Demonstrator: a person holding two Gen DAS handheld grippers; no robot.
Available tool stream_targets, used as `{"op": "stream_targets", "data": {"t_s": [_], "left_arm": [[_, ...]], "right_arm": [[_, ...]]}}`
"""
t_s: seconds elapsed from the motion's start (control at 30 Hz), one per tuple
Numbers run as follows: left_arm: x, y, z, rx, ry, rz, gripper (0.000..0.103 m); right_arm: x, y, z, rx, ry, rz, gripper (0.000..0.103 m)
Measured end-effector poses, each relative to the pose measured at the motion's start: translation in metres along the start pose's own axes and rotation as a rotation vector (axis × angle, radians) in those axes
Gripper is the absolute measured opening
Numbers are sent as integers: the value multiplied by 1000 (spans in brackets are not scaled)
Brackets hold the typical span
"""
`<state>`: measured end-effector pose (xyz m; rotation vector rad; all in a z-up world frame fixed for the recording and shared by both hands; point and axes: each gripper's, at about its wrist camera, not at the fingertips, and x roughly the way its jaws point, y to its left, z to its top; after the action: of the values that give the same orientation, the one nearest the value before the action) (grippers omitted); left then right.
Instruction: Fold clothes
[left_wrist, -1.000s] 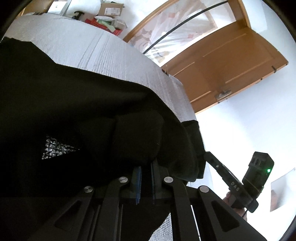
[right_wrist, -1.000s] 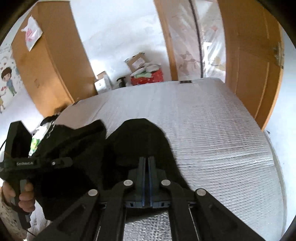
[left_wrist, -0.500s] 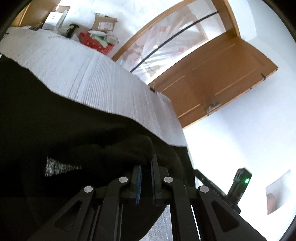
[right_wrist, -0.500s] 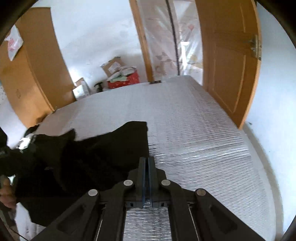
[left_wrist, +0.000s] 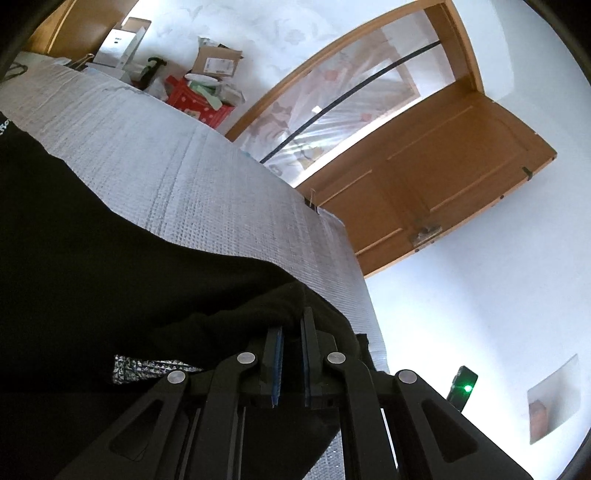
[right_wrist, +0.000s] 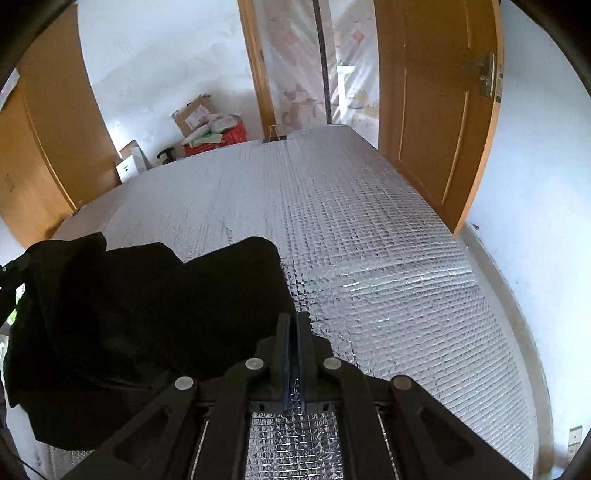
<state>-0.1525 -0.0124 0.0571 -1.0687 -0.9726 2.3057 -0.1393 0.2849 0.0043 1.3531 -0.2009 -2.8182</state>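
Looking through the left wrist view first, I see my left gripper (left_wrist: 291, 332) pinching a bunched edge of the black garment (left_wrist: 110, 266), its blue pads close together with dark cloth humped between and over the tips. The garment fills the lower left of this view and lies over the silver quilted surface (left_wrist: 207, 184), its far edge running diagonally. Compared with a second ago, more of the silver surface and the clutter by the far wall shows above the cloth, so I judge this hand has lifted its corner a little. The right gripper's body, plain at the right edge earlier, is now only a sliver with a green light (left_wrist: 463, 386).

Through the right wrist view, my right gripper (right_wrist: 294, 332) is just starting to open: a thin slit shows between the pads, with silver surface (right_wrist: 388, 258) visible through it and no cloth that I can make out. The black garment (right_wrist: 155, 302) lies heaped to the left of the fingers, its near corner beside the left finger. A second ago cloth rose right above the tips; now it sits flatter on the surface. I judge that corner has been laid down and released, completing one fold, with the left side still to place.
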Motion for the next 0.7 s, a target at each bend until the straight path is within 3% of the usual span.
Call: {"op": "stream_targets", "data": {"t_s": [0.07, 0.17, 0.27, 0.33, 0.43, 0.5, 0.7], "left_arm": [[3, 2, 2, -7, 4, 3, 8], [6, 4, 4, -10, 12, 3, 8], [8, 5, 6, -7, 15, 3, 8], [10, 6, 7, -9, 15, 4, 8], [12, 8, 8, -10, 18, 3, 8], [13, 9, 9, -8, 21, 7, 8], [15, 8, 12, -5, 18, 17, 8]], "right_arm": [[-3, 2, -2, -6, -12, -6, 6], [-18, 8, -3, -29, -79, -60, 15], [-40, 22, -8, -80, -175, 18, 27], [-46, 43, -14, -162, -189, 103, 33], [-38, 77, -26, -285, -140, 231, 34], [-27, 93, -32, -330, -95, 269, 37], [-4, 134, -45, -460, -7, 293, 37]]}}
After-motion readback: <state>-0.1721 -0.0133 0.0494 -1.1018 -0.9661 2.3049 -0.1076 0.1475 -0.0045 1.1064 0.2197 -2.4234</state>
